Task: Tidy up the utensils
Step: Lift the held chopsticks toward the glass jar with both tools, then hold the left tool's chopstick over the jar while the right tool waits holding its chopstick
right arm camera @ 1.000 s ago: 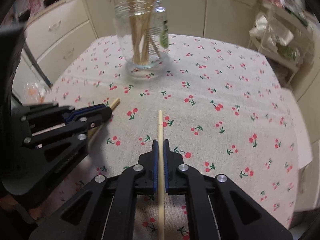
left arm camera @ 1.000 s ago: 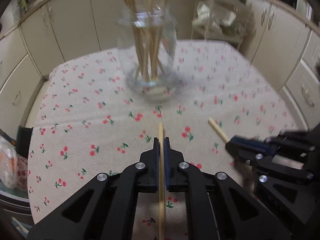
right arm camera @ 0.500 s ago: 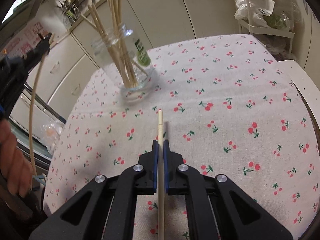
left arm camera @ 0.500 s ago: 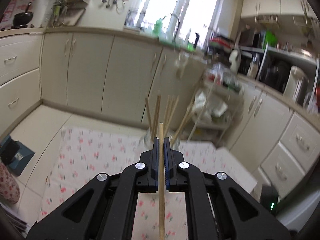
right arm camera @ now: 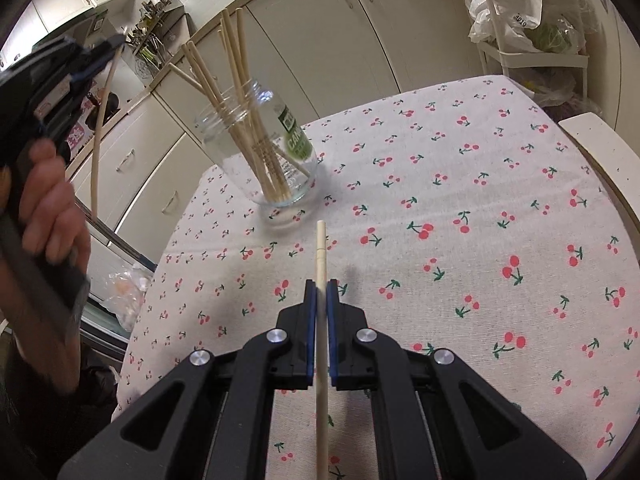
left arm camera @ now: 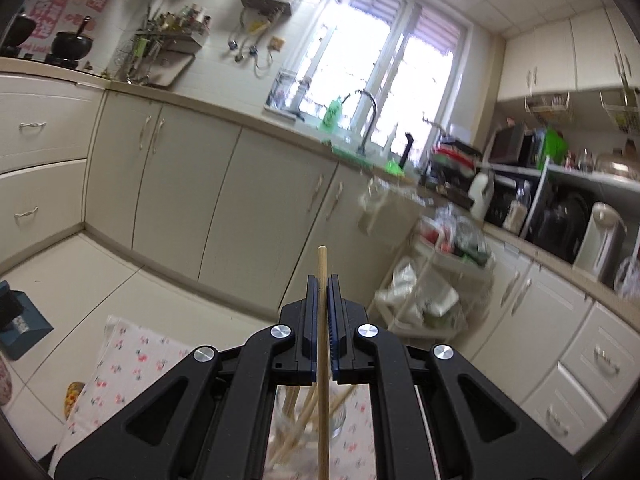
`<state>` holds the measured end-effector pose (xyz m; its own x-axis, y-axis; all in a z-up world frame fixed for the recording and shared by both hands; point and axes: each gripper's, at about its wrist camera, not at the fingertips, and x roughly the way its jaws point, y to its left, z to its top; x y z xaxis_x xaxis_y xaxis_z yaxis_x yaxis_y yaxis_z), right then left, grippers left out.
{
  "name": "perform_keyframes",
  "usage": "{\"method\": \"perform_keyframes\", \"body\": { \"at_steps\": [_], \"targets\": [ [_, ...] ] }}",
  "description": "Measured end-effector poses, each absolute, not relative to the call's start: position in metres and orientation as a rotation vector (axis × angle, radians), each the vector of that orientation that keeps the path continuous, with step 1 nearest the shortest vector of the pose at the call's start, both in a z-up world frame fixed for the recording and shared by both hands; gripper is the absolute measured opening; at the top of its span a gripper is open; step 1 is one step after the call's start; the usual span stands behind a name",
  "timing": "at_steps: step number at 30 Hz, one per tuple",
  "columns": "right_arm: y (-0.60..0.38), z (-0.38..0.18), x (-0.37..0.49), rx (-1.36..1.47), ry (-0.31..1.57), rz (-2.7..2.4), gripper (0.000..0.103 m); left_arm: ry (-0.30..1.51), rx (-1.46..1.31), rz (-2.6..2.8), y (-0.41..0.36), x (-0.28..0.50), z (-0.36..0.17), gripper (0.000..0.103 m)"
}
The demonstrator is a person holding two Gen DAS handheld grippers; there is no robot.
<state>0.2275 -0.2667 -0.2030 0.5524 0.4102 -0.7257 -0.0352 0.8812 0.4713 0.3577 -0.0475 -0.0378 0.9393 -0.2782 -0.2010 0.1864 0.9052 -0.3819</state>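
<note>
A clear glass jar [right arm camera: 264, 152] with a green label stands on the cherry-print tablecloth [right arm camera: 460, 208] and holds several wooden chopsticks [right arm camera: 236, 92]. My right gripper [right arm camera: 321, 286] is shut on a single chopstick [right arm camera: 320, 248] that points toward the jar, a little short of it. My left gripper [left arm camera: 322, 282] is shut on another chopstick [left arm camera: 322, 272] and points nearly level at the kitchen cupboards; the jar [left arm camera: 308, 416] shows blurred below its fingers. In the right wrist view the left gripper [right arm camera: 114, 42] is raised at the left, above the jar, its chopstick [right arm camera: 102, 120] hanging down, a hand [right arm camera: 48, 200] around its grip.
Cream cupboards [left arm camera: 224, 200] and a worktop with a sink and tap [left arm camera: 368, 120] run behind the table. A white rack with plastic bags [right arm camera: 528, 28] stands at the far right. A pale chair edge [right arm camera: 600, 148] sits by the table's right side.
My left gripper has risen with its chopstick and tipped up from the table to face the cupboards. The right gripper has rolled a little and the jar now sits further left in its view.
</note>
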Motion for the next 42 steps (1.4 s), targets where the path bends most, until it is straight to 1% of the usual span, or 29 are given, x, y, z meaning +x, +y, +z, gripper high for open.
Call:
{"method": "perform_keyframes", "body": {
  "at_steps": [8,24,42],
  "targets": [
    [-0.265,-0.208,0.229,0.442,0.971,0.285,0.006,0.143,-0.39,-0.167,-0.052,0.382,-0.026,0.004],
    [-0.258,-0.221,0.233,0.442,1.013,0.294,0.006,0.009,-0.338,-0.08,-0.08,0.408,-0.04,0.004],
    [-0.256,-0.223,0.234,0.448,1.02,0.299,0.006,0.061,-0.286,-0.088,-0.089,0.399,-0.082,0.005]
  ]
}}
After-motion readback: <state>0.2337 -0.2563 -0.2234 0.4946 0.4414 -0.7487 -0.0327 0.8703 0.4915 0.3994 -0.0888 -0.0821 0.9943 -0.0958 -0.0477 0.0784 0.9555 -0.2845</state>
